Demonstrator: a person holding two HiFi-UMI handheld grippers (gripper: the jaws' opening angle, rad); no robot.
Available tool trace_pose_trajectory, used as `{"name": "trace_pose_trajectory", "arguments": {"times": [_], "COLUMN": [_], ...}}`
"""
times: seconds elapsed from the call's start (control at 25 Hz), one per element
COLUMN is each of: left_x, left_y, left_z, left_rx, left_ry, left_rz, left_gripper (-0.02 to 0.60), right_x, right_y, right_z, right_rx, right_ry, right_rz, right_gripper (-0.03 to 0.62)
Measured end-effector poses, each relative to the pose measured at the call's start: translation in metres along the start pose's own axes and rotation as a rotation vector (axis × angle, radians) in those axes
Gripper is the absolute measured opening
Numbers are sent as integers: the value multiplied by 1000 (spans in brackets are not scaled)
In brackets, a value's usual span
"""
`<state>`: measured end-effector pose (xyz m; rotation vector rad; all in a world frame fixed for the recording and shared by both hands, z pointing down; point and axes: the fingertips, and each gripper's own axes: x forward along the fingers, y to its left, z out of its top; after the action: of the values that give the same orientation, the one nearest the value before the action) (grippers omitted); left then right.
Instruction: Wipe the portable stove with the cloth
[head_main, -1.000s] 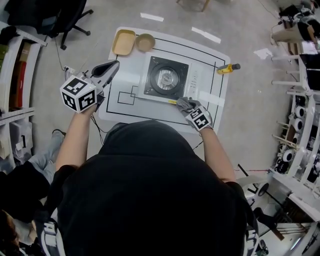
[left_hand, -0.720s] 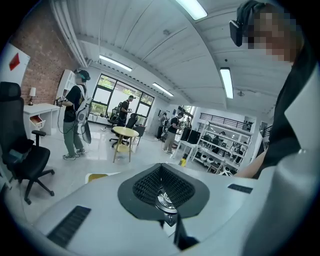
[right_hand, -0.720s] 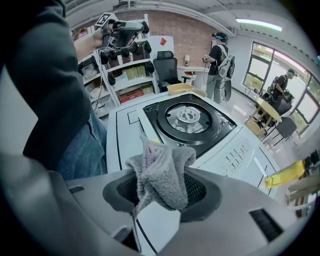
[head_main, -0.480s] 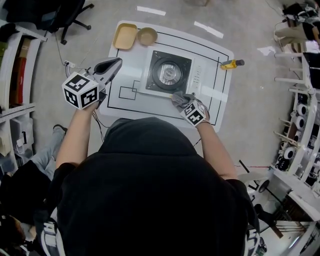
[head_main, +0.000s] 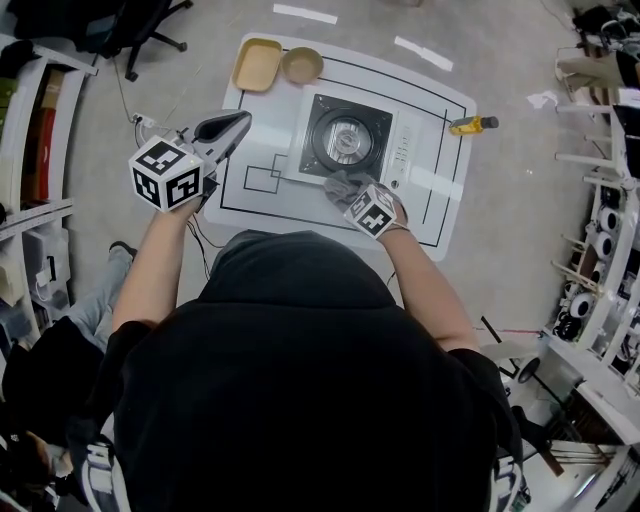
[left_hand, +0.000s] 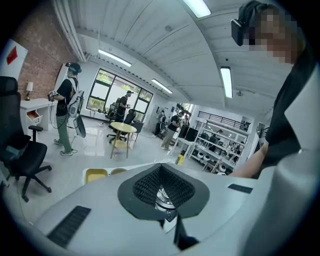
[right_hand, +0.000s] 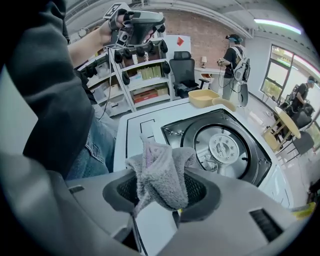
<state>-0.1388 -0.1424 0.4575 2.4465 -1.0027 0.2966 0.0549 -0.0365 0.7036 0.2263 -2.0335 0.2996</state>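
The portable stove (head_main: 345, 135), white with a black square top and a round burner, stands in the middle of the white table (head_main: 440, 215). My right gripper (head_main: 345, 188) is shut on a crumpled grey cloth (head_main: 338, 184) at the stove's near edge. In the right gripper view the cloth (right_hand: 160, 175) bulges up between the jaws, with the burner (right_hand: 225, 146) just beyond it. My left gripper (head_main: 236, 124) is held up off the table's left side, away from the stove. Its jaws are together with nothing in them.
A yellow tray (head_main: 256, 64) and a tan bowl (head_main: 301, 65) sit at the table's far left corner. A yellow-handled tool (head_main: 472, 124) lies at the right edge. Shelving stands on both sides, and people stand in the room behind.
My right gripper has slid the cloth to the left along the stove's near edge. The left gripper has stayed raised in about the same place.
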Motion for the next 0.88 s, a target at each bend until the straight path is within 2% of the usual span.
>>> {"name": "trace_pose_trajectory", "arguments": {"times": [0.36,0.6,0.88], "left_x": [-11,-22,-27], "left_y": [10,17,27], "left_z": [-5,-8,-13], "left_rx": [-13,-20,-32], "left_ry": [6,9,23], "left_rz": [1,0,-5], "left_gripper": [23,23,23], "right_x": [27,43,58], "right_y": [19,27,34], "right_z": [51,80,115], "right_rx": [-48,-11,-30], "right_ry": [15,36,28], "right_rz": [54,100,147], "right_gripper": [209,209,209]}}
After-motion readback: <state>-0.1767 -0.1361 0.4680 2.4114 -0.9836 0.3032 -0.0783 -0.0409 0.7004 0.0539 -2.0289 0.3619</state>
